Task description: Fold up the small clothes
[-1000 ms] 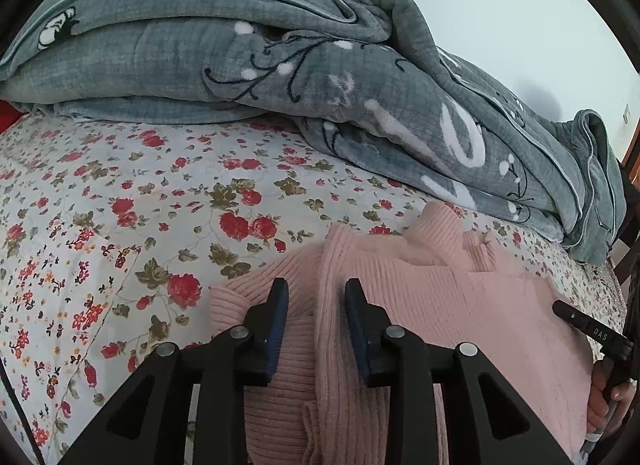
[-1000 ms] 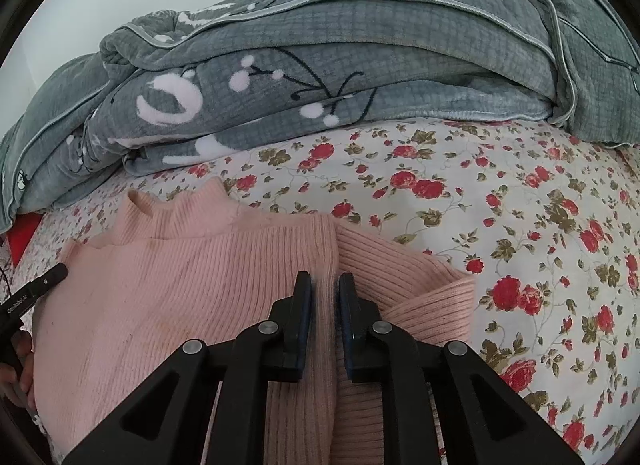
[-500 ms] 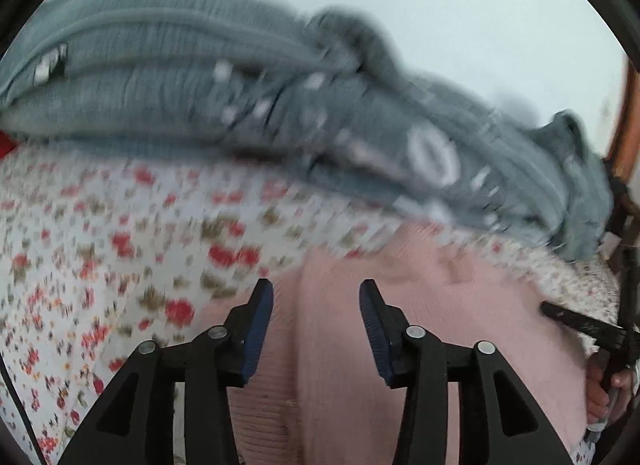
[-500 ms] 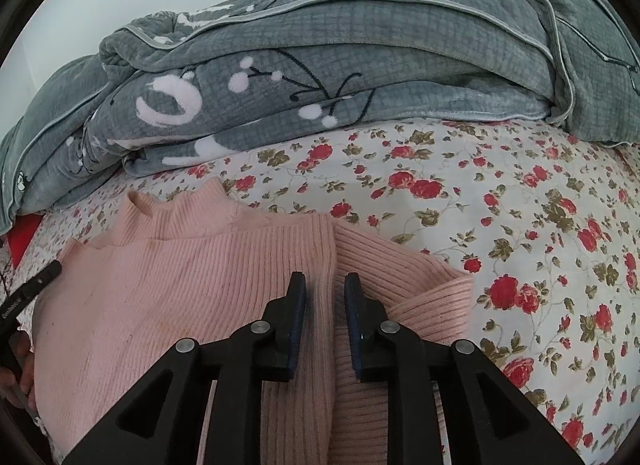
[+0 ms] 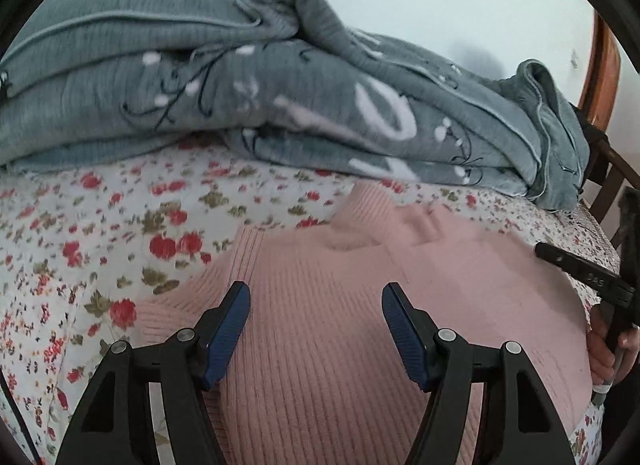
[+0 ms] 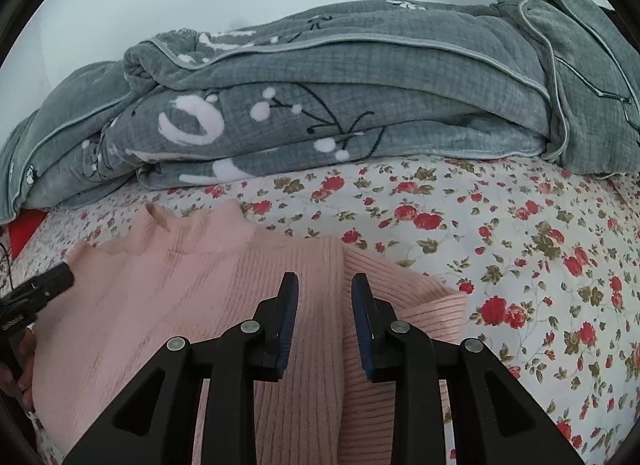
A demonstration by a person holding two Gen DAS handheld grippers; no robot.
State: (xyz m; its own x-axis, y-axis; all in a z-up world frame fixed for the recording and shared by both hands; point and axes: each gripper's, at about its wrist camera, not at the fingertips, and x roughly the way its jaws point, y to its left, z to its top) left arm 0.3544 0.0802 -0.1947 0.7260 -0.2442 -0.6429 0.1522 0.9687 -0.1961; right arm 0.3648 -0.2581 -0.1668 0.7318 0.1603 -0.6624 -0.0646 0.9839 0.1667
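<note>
Pink sweater (image 5: pixel 360 305) lies flat on bed (image 6: pixel 520 245), just below grey blanket (image 6: pixel 320 105). Left claw (image 5: pixel 316 329) has just been opening, now wide, nothing gripped; right claw (image 6: pixel 325 317) just opened narrowly over sleeve fold, prob releasing after fold.

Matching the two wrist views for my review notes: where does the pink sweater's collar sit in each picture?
Left wrist: the collar is right of centre, above the open left gripper, below the grey blanket.
Right wrist: the collar is left of centre, up and left of the right gripper.
Shared landmark: the blanket's white ring print, just beyond the collar in both.
</note>
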